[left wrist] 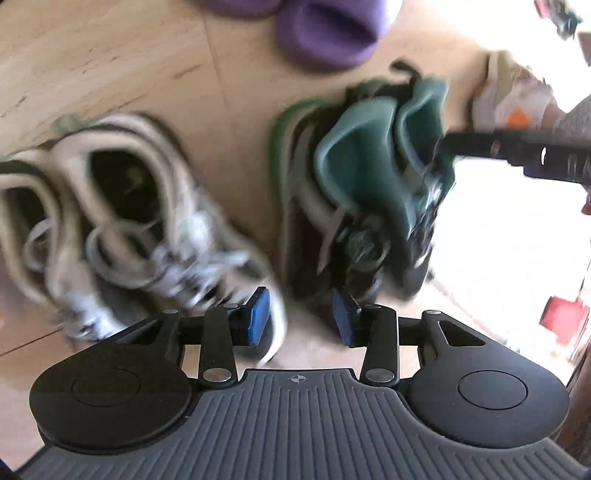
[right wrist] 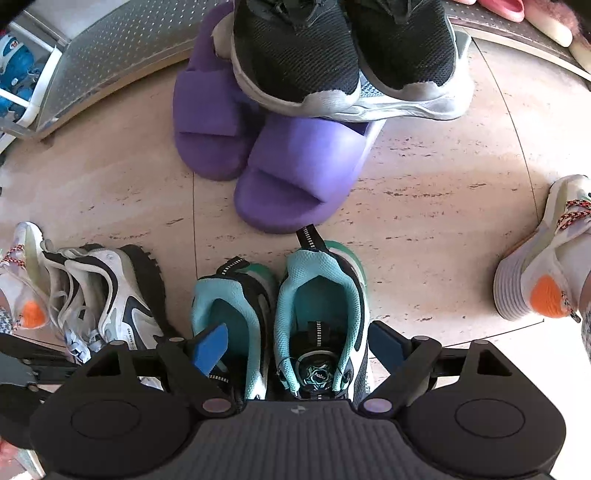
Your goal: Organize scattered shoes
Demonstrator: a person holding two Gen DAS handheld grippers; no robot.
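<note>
While your left gripper (left wrist: pixel 301 317) points down at the floor, its blue pads (left wrist: pixel 259 316) sit fairly close together with nothing between them. The left wrist view is blurry. At about 10 o'clock from the pads you can see the white sneakers (left wrist: pixel 122 221), side by side with their openings up. At about 1 o'clock are the teal sneakers (left wrist: pixel 369 184), also side by side. A black finger of your other gripper (left wrist: pixel 517 151) reaches in from 3 o'clock and meets the teal pair near the heel. A purple slide (left wrist: pixel 325 33) lies at 12 o'clock.

Now look through the right wrist view. Your right gripper (right wrist: pixel 299 345) hangs straight over the teal sneakers (right wrist: pixel 321 306), and its fingers are spread wide. The left pad (right wrist: pixel 210 349) dips inside the left teal shoe (right wrist: pixel 229 314) and the right pad (right wrist: pixel 384 341) sits outside the right teal shoe. I cannot tell if the pads press on them yet. Two purple slides (right wrist: pixel 258 155) lie at 12 o'clock, with black sneakers (right wrist: pixel 332 55) resting on top of them. An orange-heeled sneaker (right wrist: pixel 546 258) stands alone at 3 o'clock, and its twin (right wrist: pixel 22 280) is far off at 9 o'clock.

I think you are lining up the teal pair right now. Next, squeeze them snugly together, then bring the orange-heeled shoes together.
</note>
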